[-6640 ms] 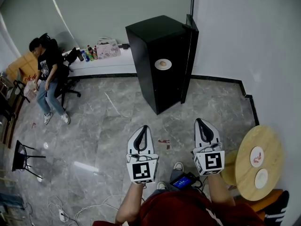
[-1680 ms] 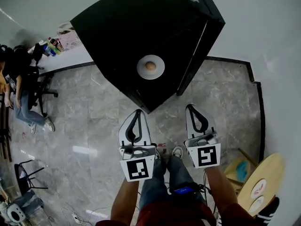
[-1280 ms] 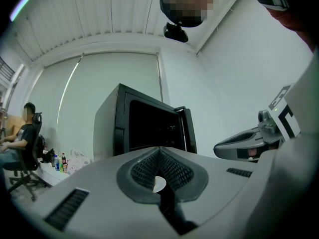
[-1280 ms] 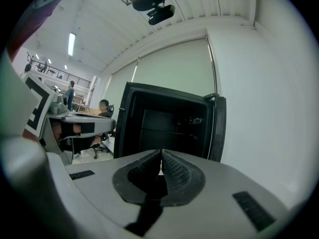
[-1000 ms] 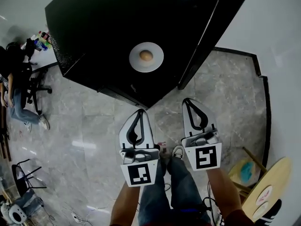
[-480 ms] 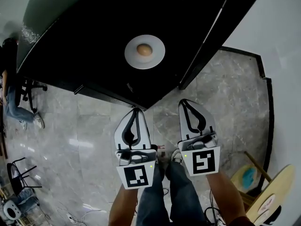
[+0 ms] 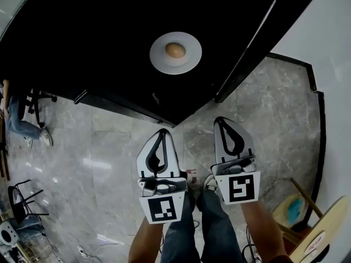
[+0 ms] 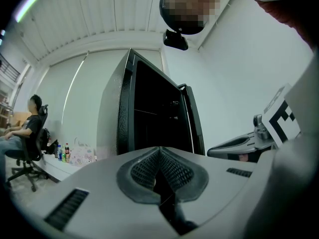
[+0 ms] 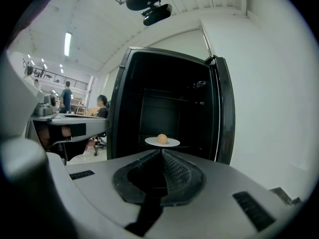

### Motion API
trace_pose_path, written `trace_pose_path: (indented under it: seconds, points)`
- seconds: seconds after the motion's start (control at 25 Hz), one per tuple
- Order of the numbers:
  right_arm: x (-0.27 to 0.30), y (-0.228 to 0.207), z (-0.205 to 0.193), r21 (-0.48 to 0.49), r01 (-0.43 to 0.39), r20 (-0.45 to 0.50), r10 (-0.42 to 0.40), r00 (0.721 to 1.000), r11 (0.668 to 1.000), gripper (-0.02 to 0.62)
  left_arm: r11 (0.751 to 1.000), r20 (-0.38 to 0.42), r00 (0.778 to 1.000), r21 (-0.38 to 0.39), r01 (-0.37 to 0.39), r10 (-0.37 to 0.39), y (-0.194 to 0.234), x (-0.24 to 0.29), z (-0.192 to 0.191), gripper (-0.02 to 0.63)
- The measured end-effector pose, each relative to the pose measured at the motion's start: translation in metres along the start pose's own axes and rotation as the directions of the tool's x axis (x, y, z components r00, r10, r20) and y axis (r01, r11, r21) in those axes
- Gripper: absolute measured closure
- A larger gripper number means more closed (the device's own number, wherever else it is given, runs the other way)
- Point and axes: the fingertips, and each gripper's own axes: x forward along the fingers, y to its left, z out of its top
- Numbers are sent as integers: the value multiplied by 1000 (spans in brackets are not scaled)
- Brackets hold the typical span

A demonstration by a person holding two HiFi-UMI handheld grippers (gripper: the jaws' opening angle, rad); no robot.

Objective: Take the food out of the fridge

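Inside the upright fridge [image 7: 82, 37], round food [image 7: 175, 50] sits on plate [image 7: 191, 59].

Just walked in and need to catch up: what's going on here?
A person stands facing an open black fridge, a gripper in each hand. The left gripper and right gripper are both shut and empty, short of the fridge. Inside, a round brownish food item sits on a white plate, untouched.
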Motion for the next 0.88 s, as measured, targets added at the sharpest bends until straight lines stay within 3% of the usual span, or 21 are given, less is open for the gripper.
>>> trace_pose_path:
  seconds: [0.44, 0.88]
  points:
    - [5, -4, -16, -21, -39, -62, 38, 997, 999, 571, 1000, 1, 1000, -10, -12, 12, 5, -1, 0, 594]
    - [33, -1, -3, 87, -75, -28, 78, 997, 993, 571, 1000, 9, 1000, -9, -9, 9, 5, 0, 2, 594]
